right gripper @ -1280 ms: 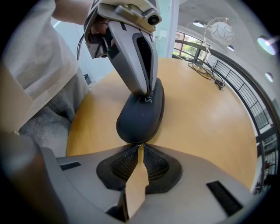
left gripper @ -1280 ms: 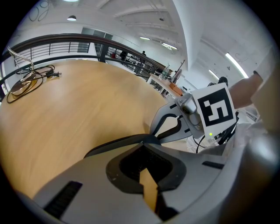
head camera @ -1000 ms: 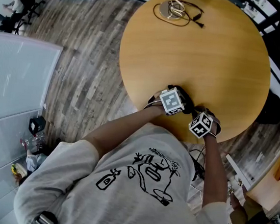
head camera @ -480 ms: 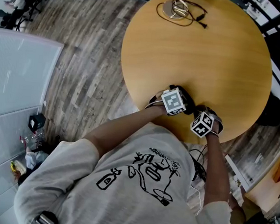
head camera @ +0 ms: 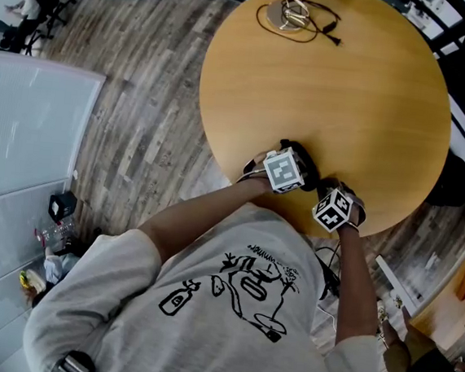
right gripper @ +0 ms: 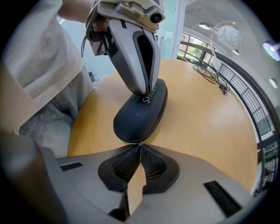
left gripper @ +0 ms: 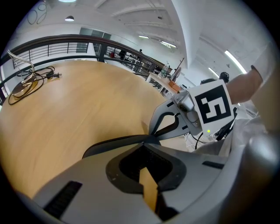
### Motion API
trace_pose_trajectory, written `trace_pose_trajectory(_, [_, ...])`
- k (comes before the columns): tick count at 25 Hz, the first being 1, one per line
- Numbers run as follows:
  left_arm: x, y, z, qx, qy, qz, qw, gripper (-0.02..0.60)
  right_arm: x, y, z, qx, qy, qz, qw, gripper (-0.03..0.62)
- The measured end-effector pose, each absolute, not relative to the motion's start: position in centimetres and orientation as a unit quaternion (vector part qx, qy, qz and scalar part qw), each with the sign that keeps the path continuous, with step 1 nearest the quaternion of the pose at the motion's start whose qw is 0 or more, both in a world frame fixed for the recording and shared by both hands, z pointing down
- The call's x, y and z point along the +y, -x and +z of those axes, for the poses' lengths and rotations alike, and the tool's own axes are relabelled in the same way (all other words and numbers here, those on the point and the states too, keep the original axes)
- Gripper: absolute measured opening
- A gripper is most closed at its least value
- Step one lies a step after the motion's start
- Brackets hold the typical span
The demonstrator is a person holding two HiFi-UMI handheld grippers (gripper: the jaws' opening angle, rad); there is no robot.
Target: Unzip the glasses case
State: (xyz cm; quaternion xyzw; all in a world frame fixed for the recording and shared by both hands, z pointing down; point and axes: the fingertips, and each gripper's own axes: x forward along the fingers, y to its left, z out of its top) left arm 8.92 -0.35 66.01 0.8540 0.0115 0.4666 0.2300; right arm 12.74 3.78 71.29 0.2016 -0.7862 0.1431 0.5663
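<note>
- Little moves: the left gripper (right gripper: 146, 92), jaws together, keeps pinning the glasses case (right gripper: 140, 109) to the surface (right gripper: 205, 118).
- The right gripper (right gripper: 140, 144) stays pinched, jaws together, apparently on the zip pull (right gripper: 140, 143); unzipping looks unstarted.

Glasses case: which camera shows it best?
Right gripper view: the glasses case lies almost whole before the jaws. The left gripper view catches only its edge; in the head view it is mostly hidden.

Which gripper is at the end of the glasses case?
The right gripper, shut at the glasses case tip; the left gripper rests on its top.
</note>
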Motion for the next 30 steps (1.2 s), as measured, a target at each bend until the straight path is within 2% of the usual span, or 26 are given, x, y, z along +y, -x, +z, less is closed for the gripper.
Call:
trace_pose_trajectory(15, [0.2,-7.5,65.8,-0.003,-0.855,0.476,0.205,0.006,6.4,-10.2,71.1,-0.803,-0.165,0.191,0.54,0.023])
trace_pose_trajectory(30, [0.2,-7.3,66.4,-0.002,-0.849,0.473,0.235,0.006,5.3,-10.7,71.3,-0.802,-0.174,0.155,0.55,0.023])
